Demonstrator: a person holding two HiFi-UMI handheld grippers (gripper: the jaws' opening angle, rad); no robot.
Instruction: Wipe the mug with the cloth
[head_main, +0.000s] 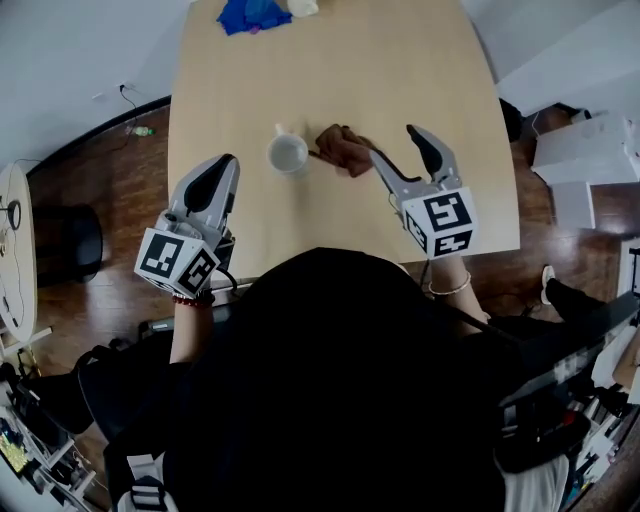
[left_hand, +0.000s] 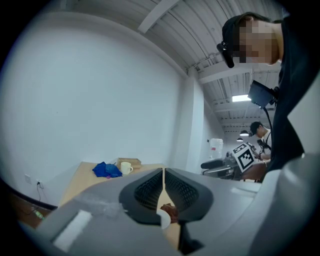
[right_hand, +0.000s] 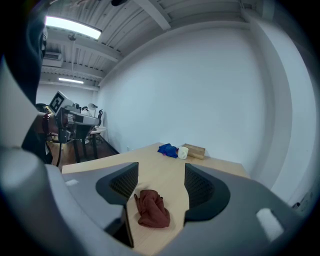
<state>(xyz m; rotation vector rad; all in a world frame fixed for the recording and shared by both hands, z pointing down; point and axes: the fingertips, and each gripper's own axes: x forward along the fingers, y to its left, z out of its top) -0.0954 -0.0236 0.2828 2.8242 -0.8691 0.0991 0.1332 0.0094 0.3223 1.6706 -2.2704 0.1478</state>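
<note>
Right gripper (head_main: 395, 145), jaws spread and empty, faces crumpled brown cloth (head_main: 343, 148) lying loose just beside white ceramic mug (head_main: 288, 155); left gripper (head_main: 225, 165) closed, empty. Arrangement fits cloth awaiting pickup or set down after wiping.

Person's left gripper (head_main: 229, 161) sits low on the left, jaws pressed together, pointing forward, roughly level; right gripper (head_main: 396, 143) reaches further ahead, jaws wide apart, tipped slightly down; left forearm (head_main: 186, 335) and right wrist (head_main: 452, 283) extend forward from the torso; both marker cubes face upward.
</note>
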